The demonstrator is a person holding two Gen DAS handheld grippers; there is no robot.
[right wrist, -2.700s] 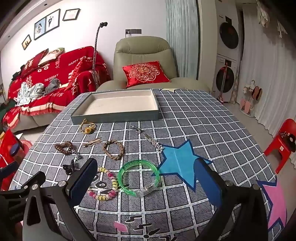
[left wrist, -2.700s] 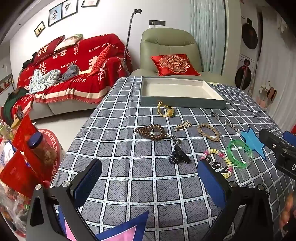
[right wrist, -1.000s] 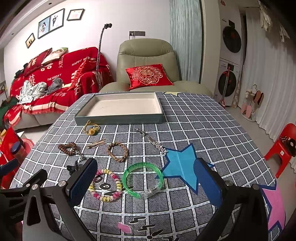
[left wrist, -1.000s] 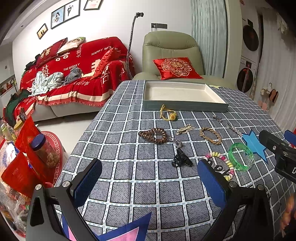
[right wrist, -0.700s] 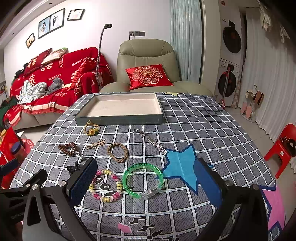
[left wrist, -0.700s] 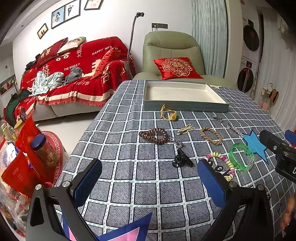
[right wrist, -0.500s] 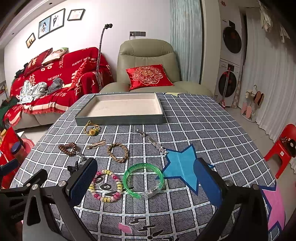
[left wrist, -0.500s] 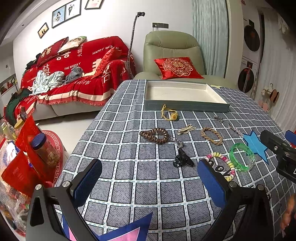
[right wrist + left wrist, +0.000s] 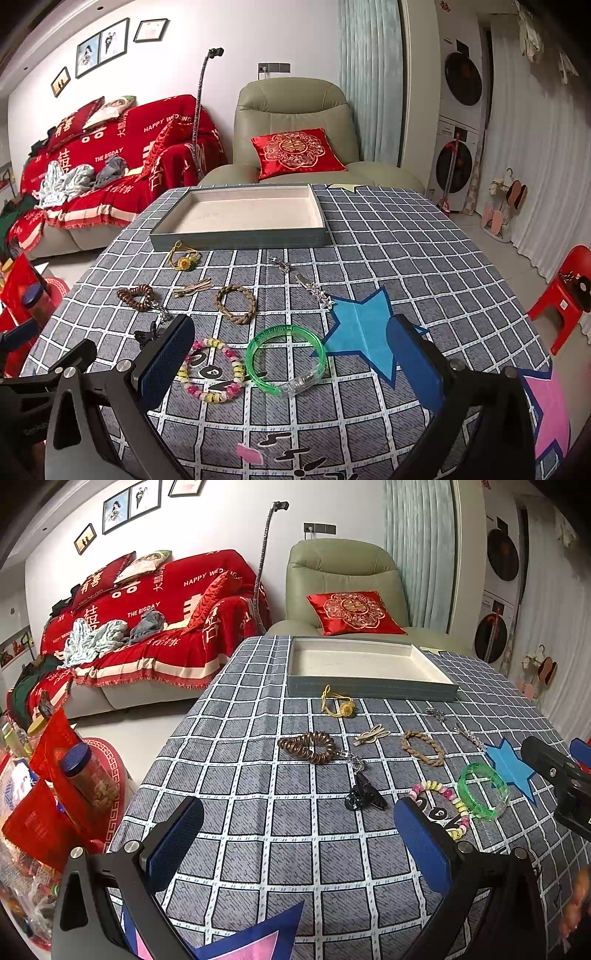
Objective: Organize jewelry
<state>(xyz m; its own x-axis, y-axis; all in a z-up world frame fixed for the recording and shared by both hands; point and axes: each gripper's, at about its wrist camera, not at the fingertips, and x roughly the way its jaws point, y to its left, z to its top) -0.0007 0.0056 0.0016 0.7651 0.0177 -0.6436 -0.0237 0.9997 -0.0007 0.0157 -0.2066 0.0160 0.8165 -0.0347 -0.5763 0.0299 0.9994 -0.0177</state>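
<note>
Left wrist view: the left gripper (image 9: 297, 843) hangs over the near part of the checked tablecloth (image 9: 258, 834) with its blue pads spread wide and nothing between them. Beyond it the jewelry lies loose on the cloth. A black hair clip (image 9: 364, 797) sits just past the right pad. Farther off is a brown spiral hair tie (image 9: 306, 746), with a small silver piece (image 9: 352, 758) just to its right. A yellow hair band (image 9: 338, 703) lies close to the near wall of the grey tray (image 9: 369, 692), which sits at the far end of the table and holds nothing. A gold clip (image 9: 371, 735) and a braided bracelet (image 9: 423, 747) lie right of the middle. To the right, a bead bracelet (image 9: 441, 805) and a green bangle (image 9: 482, 792) lie side by side, near a blue star (image 9: 509, 766) on the cloth. Part of the right gripper shows at the right edge.

Right wrist view: the right gripper (image 9: 291, 360) also hangs with its pads spread apart and empty. The green bangle (image 9: 286, 360) and bead bracelet (image 9: 212, 369) lie just ahead between the pads, the beads partly behind the left pad. A silver chain (image 9: 303, 282) runs from near the tray (image 9: 240, 236) toward the blue star (image 9: 360, 332).
</note>
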